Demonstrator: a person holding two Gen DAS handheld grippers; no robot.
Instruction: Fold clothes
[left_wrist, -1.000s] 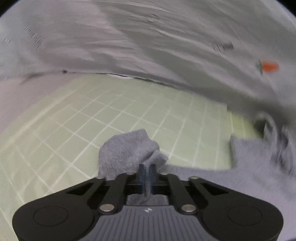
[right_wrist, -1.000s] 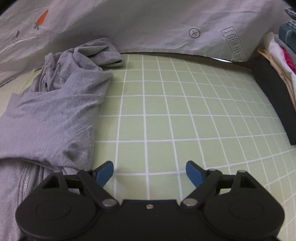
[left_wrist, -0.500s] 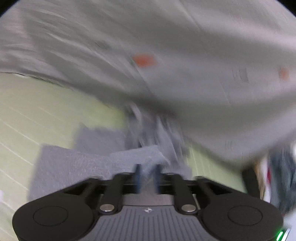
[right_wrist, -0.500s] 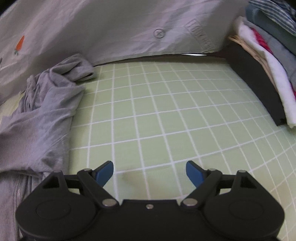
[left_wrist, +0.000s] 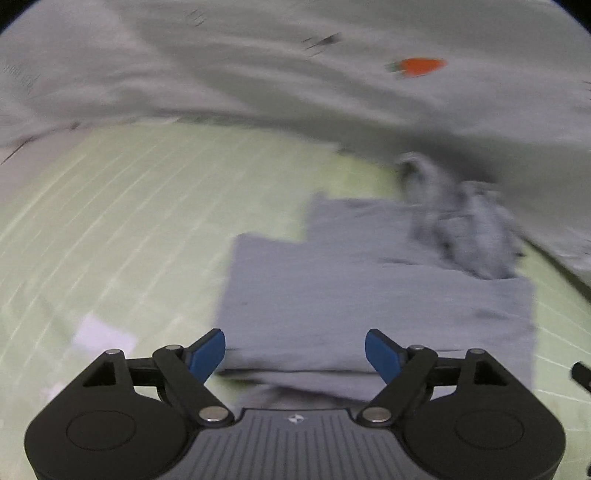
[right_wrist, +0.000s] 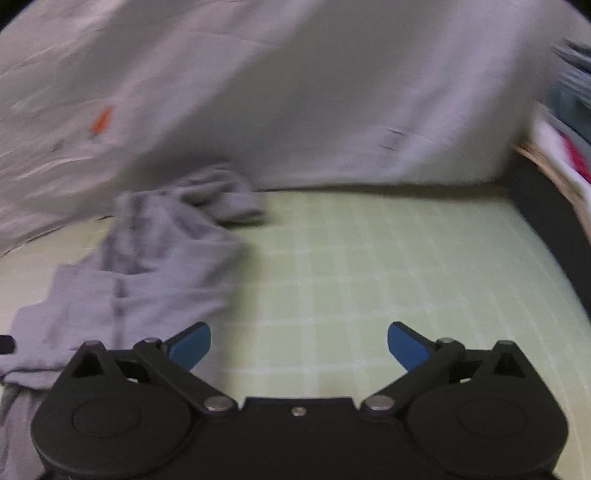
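Note:
A grey zip hoodie (left_wrist: 369, 295) lies partly folded on the green gridded mat (left_wrist: 129, 221), its hood bunched at the far right. My left gripper (left_wrist: 295, 350) hovers over its near edge, jaws opening, with nothing pinched between the blue pads. In the right wrist view the same hoodie (right_wrist: 147, 273) lies at the left on the mat (right_wrist: 369, 266). My right gripper (right_wrist: 299, 341) hangs over bare mat to the right of the hoodie, jaws opening wide and empty. Both views are blurred.
A pale grey sheet with a carrot print (left_wrist: 417, 66) hangs behind the mat. A stack of folded clothes (right_wrist: 565, 147) on a dark box (right_wrist: 543, 218) stands at the right edge. A pale patch (left_wrist: 99, 334) lies on the mat at left.
My left gripper let go of the grey sleeve it pinched and spread its jaws, swinging across the hoodie. My right gripper widened a little and tilted up, so the hoodie looks farther off.

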